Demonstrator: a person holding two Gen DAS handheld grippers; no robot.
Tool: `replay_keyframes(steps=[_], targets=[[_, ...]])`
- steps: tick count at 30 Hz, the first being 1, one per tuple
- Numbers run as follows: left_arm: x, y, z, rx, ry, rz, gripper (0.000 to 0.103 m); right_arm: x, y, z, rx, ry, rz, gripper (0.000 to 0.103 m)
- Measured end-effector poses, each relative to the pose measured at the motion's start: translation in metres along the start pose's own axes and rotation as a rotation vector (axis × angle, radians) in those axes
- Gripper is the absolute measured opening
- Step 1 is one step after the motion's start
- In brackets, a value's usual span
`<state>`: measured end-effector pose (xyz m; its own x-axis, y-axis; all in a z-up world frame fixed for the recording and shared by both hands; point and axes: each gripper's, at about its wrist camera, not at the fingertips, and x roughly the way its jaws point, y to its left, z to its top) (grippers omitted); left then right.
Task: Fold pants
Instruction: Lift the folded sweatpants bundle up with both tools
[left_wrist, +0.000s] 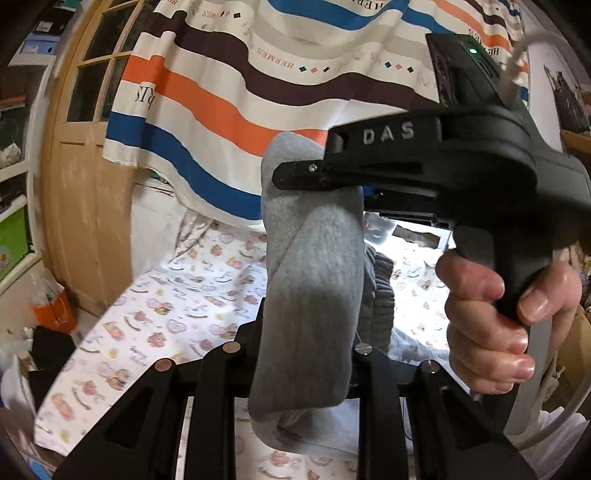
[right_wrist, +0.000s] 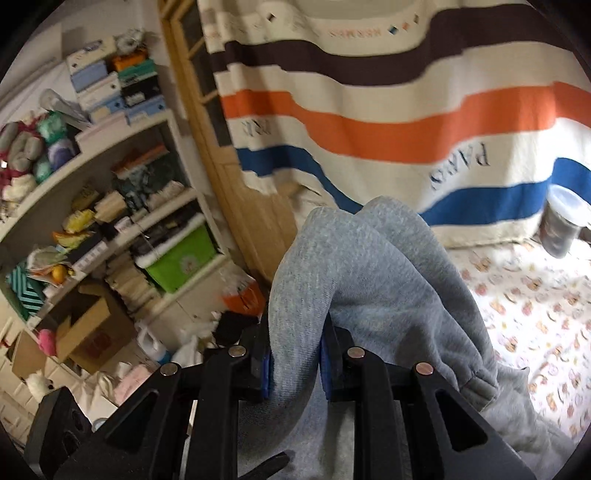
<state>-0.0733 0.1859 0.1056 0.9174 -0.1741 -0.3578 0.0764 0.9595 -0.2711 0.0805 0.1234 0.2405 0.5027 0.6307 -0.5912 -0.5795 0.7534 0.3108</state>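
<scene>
Behind everything hangs a striped blanket (left_wrist: 207, 99), with a patterned bedsheet (left_wrist: 147, 314) spread below. On the left, the left gripper (left_wrist: 306, 354) pinches the grey pants (left_wrist: 314, 277), which hang in the air above the sheet; its pads are hidden by cloth, so the clamp is probably firm. To the right, the right gripper (right_wrist: 295, 369) has its jaws clenched on the same fabric. Soft, thick fleece will likely sag and bunch, so holding the hems or waistband suits best.
</scene>
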Motion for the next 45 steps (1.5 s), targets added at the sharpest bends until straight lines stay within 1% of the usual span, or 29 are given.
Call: replay_keyframes(steps=[2,4,7,10,13,16,19,24,27,29,31,33,35,37,39,40,41,43,45], targets=[[0.001,-0.001,-0.004,0.005,0.030,0.014,0.023,0.004,0.001,-0.004,-0.012,0.001,-0.005,0.020],[0.013,0.002,-0.011,0.003,0.068,0.015,0.023,0.011,-0.005,-0.011,0.001,0.025,-0.003,0.020],[0.026,-0.003,-0.022,0.001,0.127,-0.024,0.023,0.019,-0.027,-0.028,0.048,0.085,-0.003,0.020],[0.032,-0.019,-0.031,0.027,0.153,-0.064,0.023,0.015,-0.048,-0.041,0.071,0.103,-0.010,0.020],[0.031,-0.045,-0.033,0.068,0.157,-0.122,0.023,-0.007,-0.064,-0.050,0.075,0.082,-0.026,0.020],[0.031,-0.069,-0.035,0.095,0.162,-0.183,0.023,-0.039,-0.079,-0.057,0.069,0.047,-0.046,0.020],[0.039,-0.101,-0.042,0.130,0.192,-0.248,0.023,-0.073,-0.100,-0.070,0.065,0.020,-0.095,0.020],[0.059,-0.160,-0.062,0.210,0.240,-0.284,0.023,-0.121,-0.153,-0.099,0.140,0.013,-0.194,0.020],[0.068,-0.194,-0.076,0.258,0.256,-0.273,0.023,-0.143,-0.186,-0.116,0.193,0.015,-0.228,0.020],[0.072,-0.208,-0.084,0.276,0.262,-0.266,0.023,-0.152,-0.205,-0.127,0.226,0.021,-0.225,0.020],[0.074,-0.212,-0.088,0.262,0.265,-0.266,0.023,-0.161,-0.225,-0.138,0.283,0.027,-0.203,0.020],[0.071,-0.209,-0.086,0.240,0.253,-0.263,0.023,-0.164,-0.230,-0.139,0.301,0.028,-0.188,0.020],[0.065,-0.198,-0.081,0.223,0.229,-0.241,0.023,-0.161,-0.222,-0.134,0.281,0.022,-0.173,0.020],[0.058,-0.184,-0.075,0.210,0.202,-0.207,0.023,-0.150,-0.206,-0.122,0.254,0.014,-0.126,0.020],[0.047,-0.167,-0.068,0.208,0.168,-0.148,0.024,-0.134,-0.188,-0.110,0.238,0.003,-0.054,0.020],[0.042,-0.157,-0.064,0.205,0.155,-0.116,0.024,-0.127,-0.180,-0.105,0.231,0.000,-0.033,0.020],[0.038,-0.149,-0.061,0.200,0.149,-0.092,0.024,-0.116,-0.168,-0.098,0.215,-0.003,-0.004,0.020],[0.031,-0.129,-0.056,0.187,0.146,-0.036,0.025,-0.099,-0.146,-0.091,0.182,-0.005,0.029,0.020],[0.028,-0.114,-0.054,0.178,0.153,0.004,0.025,-0.080,-0.125,-0.085,0.150,0.002,0.063,0.020]])
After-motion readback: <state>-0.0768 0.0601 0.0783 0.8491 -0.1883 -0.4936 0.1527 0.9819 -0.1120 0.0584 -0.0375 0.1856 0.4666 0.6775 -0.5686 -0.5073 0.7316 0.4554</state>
